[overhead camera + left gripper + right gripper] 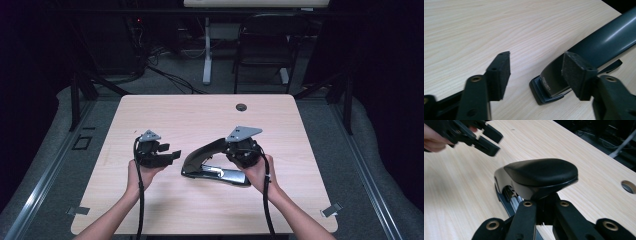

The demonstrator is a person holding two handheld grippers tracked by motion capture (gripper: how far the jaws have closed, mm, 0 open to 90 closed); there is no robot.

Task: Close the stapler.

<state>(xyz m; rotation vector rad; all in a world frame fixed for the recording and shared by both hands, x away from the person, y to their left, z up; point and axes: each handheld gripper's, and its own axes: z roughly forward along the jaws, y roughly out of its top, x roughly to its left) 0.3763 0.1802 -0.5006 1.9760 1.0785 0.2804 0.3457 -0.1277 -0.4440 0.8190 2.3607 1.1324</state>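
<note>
from the high view, a black stapler [212, 162] with a silver base lies near the middle of the light wooden surface [200, 112]. the left tool [170, 156] sits just to its left, jaws apart and holding nothing. the right tool [235, 150] is at the stapler's raised end.

in the left gripper view, the left tool [536, 72] is spread open, with the stapler's low end [550, 85] beyond the pads, untouched.

in the right gripper view, the right tool [544, 207] has its jaws together under the stapler's raised arm [541, 173]; whether they pinch it, i cannot tell.
</note>
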